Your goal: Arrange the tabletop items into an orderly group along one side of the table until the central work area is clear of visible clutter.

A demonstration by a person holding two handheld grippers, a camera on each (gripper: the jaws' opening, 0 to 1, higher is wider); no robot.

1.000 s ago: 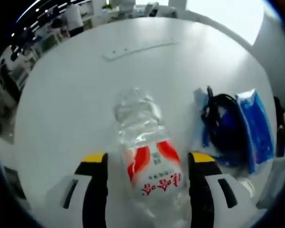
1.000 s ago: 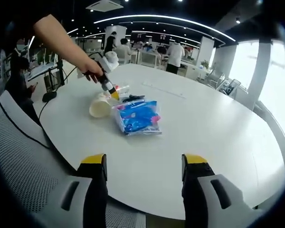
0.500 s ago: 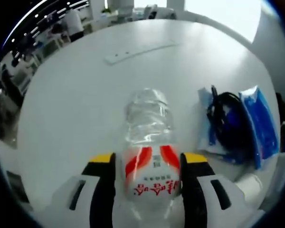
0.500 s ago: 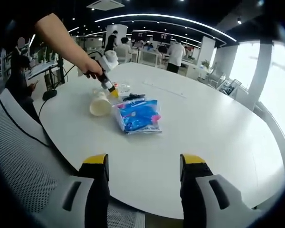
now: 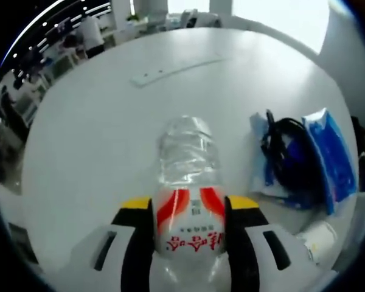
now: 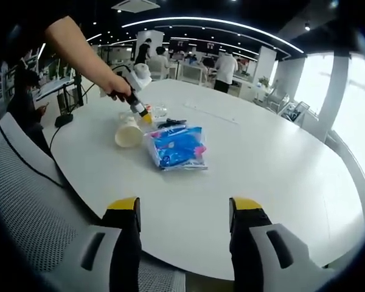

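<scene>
Low in the left gripper view, the left claw (image 5: 188,210) clamps a lying water bottle (image 5: 188,182). The right claw (image 6: 184,210) gapes, empty. Further, cup (image 6: 128,134), blue packet (image 6: 176,148) and cable (image 5: 283,152) cluster mid-desk (image 6: 274,164); tidying looks barely begun.

bottle (image 5: 190,182): clear, red-white label | packet (image 6: 176,148): blue | cup (image 6: 128,135): cream | table (image 6: 274,164): white

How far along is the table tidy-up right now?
Early on. Already grouped: the blue packet, black cable and paper cup sit close together near one edge of the white table. In hand: the left gripper has its fingers against both sides of the lying water bottle. Left: moving the bottle over to that group. The right gripper is open, holding nothing.
</scene>
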